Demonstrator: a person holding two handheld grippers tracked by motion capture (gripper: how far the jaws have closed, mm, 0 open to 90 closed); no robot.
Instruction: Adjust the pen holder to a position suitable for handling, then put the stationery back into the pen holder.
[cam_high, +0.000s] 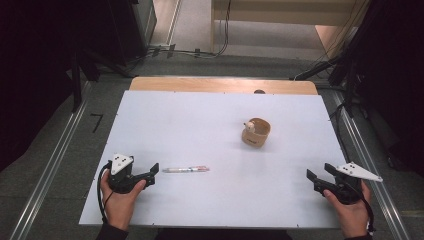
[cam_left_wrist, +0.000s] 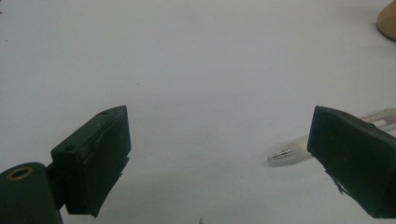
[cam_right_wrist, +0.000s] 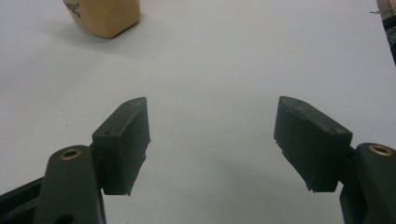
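White worktop (cam_high: 200, 125) carries one pen (cam_high: 186, 169) at lower centre of the high view and one tan cup (cam_high: 256, 132) right of centre, a small pale thing in it. Two grippers wait near the bottom edge: the left gripper (cam_high: 153, 172) just left of the pen, jaws wide and empty; the right gripper (cam_high: 320, 172) at lower right, jaws wide, holding nothing. The step looks like the approach to the pen; next, the left jaws must straddle its barrel and close.
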